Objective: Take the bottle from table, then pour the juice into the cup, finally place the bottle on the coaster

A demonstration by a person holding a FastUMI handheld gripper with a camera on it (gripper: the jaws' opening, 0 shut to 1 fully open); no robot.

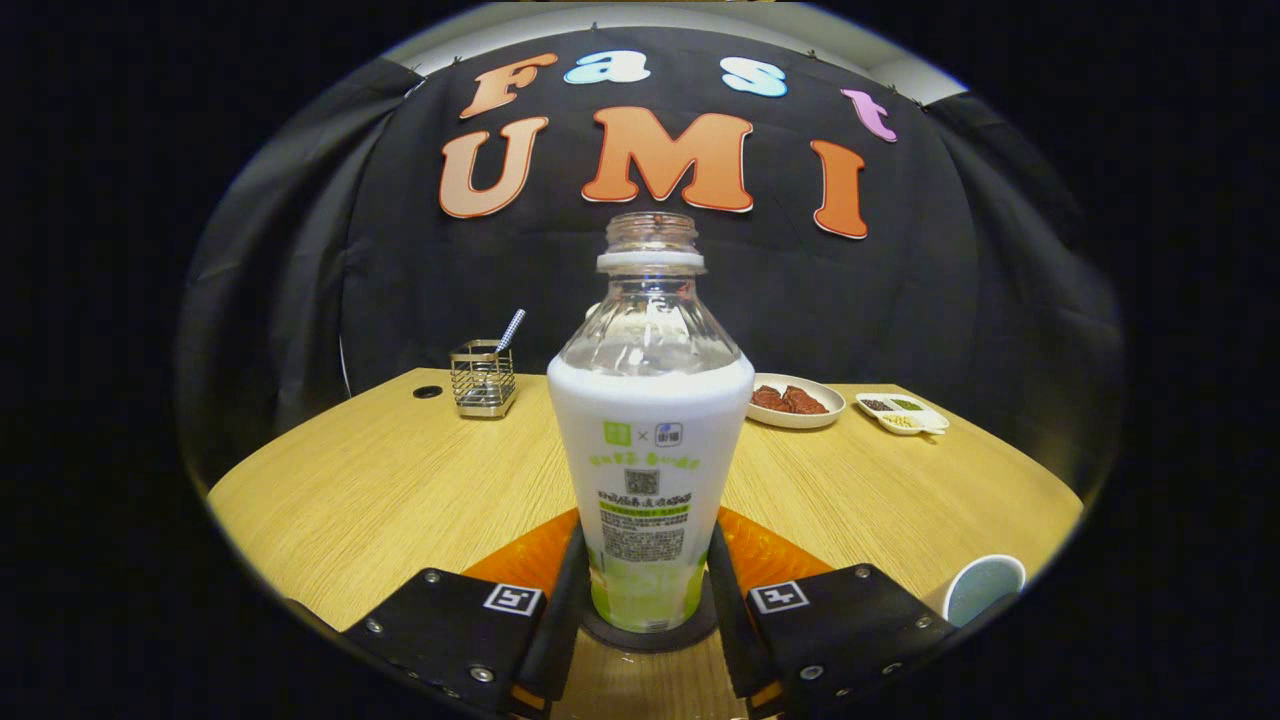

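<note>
Hand-held gripper (645, 600) flanking upright bottle (648, 450), mouth up

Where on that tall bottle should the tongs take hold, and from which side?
Low on the bottle, from the side, level with the table. It stands upright on the dark coaster, and its straight lower body fits between the tongs, whose fingers already flank it there. The shoulder and open neck narrow too much.
</note>
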